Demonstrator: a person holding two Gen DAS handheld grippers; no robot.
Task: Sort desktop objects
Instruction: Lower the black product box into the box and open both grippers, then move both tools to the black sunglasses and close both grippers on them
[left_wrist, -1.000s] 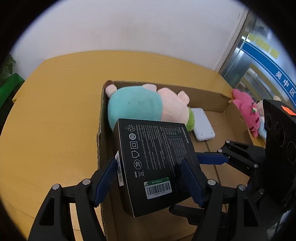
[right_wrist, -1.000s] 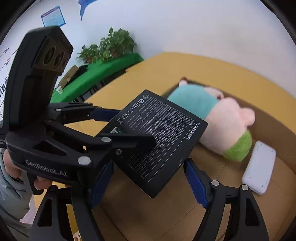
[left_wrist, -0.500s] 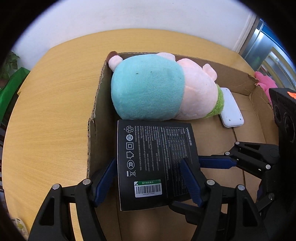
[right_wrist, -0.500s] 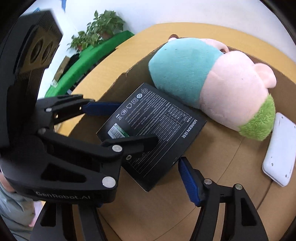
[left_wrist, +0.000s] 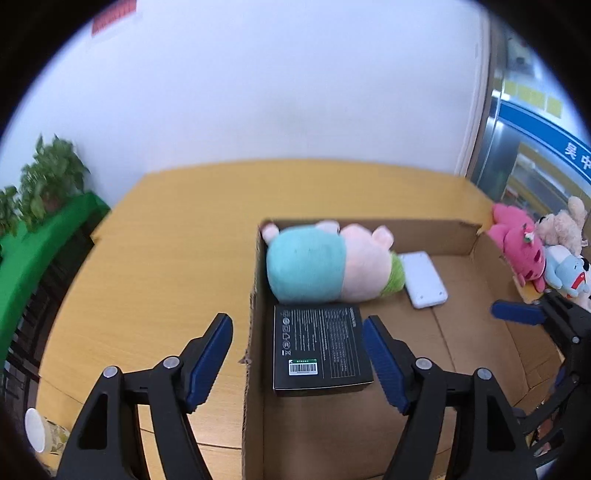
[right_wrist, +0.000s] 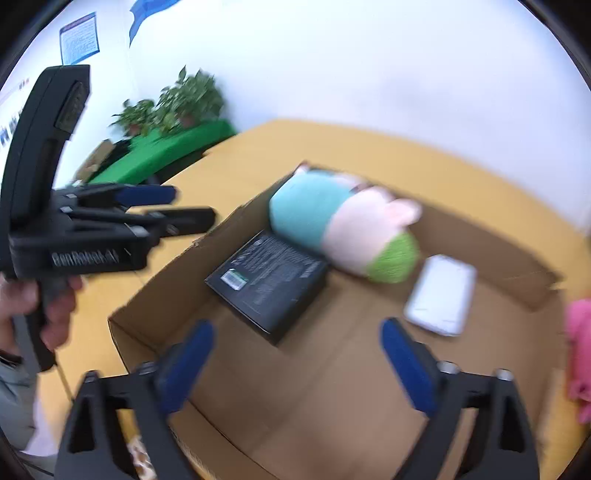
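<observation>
Two grippers hang over an open cardboard box (left_wrist: 369, 230) on a yellow wooden table (left_wrist: 166, 258), and neither one holds anything. The left gripper (left_wrist: 297, 354) has its blue-padded fingers (left_wrist: 210, 354) spread wide, one over the table outside the box's left wall and the other over the box floor. Between them, lower down, a black product box (left_wrist: 319, 347) lies flat on the cardboard floor, label side up with a green and white barcode sticker at its near end, close against the left wall. Its far edge touches a plush pig (left_wrist: 328, 264) in a teal top with a green end, lying on its side along the back wall. Just beside the plush, a white slim device (left_wrist: 424, 280) rests flat. The right gripper (right_wrist: 297, 365) is also wide open above the box floor, its view blurred. Outside the box on the right sits a heap of plush toys (left_wrist: 539, 254), pink, beige and pale blue.
</observation>
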